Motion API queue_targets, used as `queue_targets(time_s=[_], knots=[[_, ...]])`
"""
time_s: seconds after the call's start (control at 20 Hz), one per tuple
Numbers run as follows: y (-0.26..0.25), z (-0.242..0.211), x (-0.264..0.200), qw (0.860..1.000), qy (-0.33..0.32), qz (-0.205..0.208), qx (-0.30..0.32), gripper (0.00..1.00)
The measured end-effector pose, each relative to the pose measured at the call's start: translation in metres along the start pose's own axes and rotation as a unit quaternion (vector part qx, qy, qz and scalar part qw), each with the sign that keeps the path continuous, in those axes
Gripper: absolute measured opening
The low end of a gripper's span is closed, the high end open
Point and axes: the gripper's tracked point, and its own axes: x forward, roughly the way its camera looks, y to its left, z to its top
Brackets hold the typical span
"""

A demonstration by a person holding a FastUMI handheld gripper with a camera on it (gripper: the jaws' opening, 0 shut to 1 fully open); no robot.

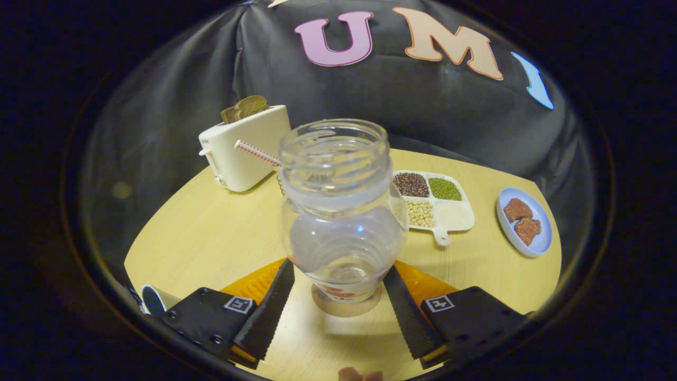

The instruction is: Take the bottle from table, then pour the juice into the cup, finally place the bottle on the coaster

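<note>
The bottle [342, 211] stands upright on the coaster [346, 306], its long axis vertical, mouth open with no cap and looking empty or nearly so. It sits squarely between the two fingers of the tongs [342, 304], straight ahead along their line. The fingers are spread; each seems to stand a little off the bottle's base, with worktop [211, 238] showing in the gaps, so the tongs look released rather than clamped. I judge the placing step is done, and what is left is to draw the tongs straight back without tipping the bottle. The gap on either side is slim, so any sideways drift could nudge the base.

Counting what is on the worktop:
- One bottle and one coaster.
- One cup [154, 299], just behind the left finger at the worktop's near edge.
- One toaster [243, 151] beyond the bottle to the left, with toast [244, 108] sticking out of its top.
- One striped straw [257, 153] poking out from behind the bottle's neck.
- One divided tray [455, 214] with three kinds of grains or beans and one pale compartment.
- One small plate [540, 241] with two brown pieces on it.
</note>
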Motion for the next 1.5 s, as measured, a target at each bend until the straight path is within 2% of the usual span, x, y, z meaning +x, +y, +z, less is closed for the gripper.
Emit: queue_targets(time_s=[0.5, 0.9, 1.25, 1.5], knots=[[-0.011, -0.039, -0.021, 1.0, 0.016, -0.01, -0.001, 1.0], [-0.026, -0.065, -0.081, 1.0, 0.0, -0.014, 0.003, 1.0], [-0.041, -0.026, -0.177, 0.996, -0.081, -0.025, 0.024, 1.0], [-0.064, 0.039, -0.255, 0.984, -0.165, -0.051, 0.032, 1.0]])
